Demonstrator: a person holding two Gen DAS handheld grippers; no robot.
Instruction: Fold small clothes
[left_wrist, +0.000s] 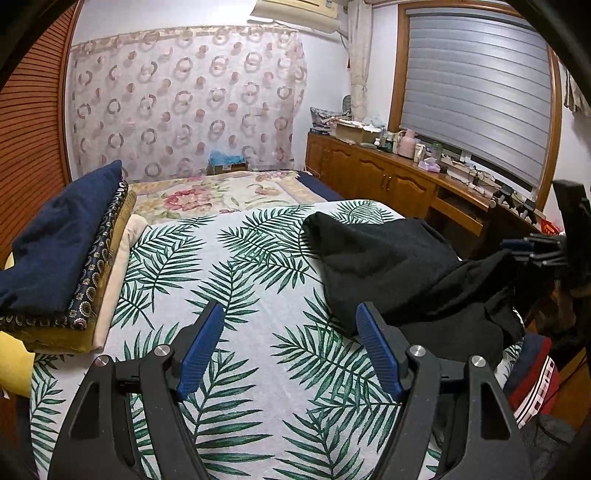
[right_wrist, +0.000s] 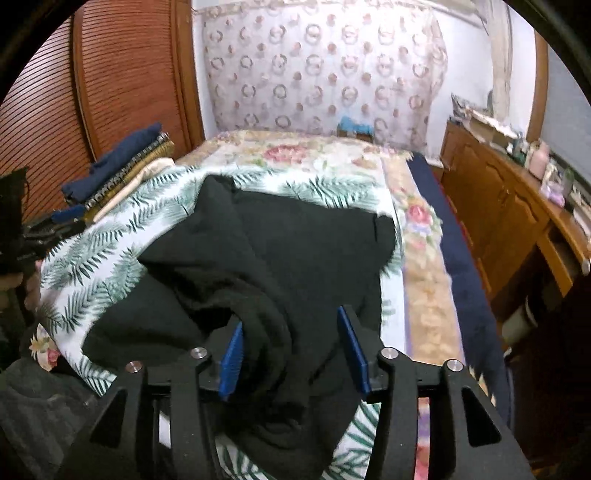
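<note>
A crumpled black garment (left_wrist: 388, 258) lies on the right side of the leaf-print sheet (left_wrist: 221, 266), partly hanging over the near right edge. My left gripper (left_wrist: 290, 306) hovers open above bare sheet just left of the garment, with nothing between its blue pads. In the right wrist view the black garment (right_wrist: 295, 240) fills the middle of the leaf-print sheet (right_wrist: 110, 240). My right gripper (right_wrist: 290, 317) stands open with a bunched fold of the garment lying loose between its pads. That right gripper (left_wrist: 535, 251) also shows at the right edge of the left wrist view.
A stack of folded textiles (left_wrist: 55, 243) topped by navy cloth sits at the left of the bed. A floral bedspread (left_wrist: 207, 195) covers the far half. A wooden cabinet (left_wrist: 388, 177) with clutter runs along the right. A red, white and navy garment (left_wrist: 532, 376) lies at the near right.
</note>
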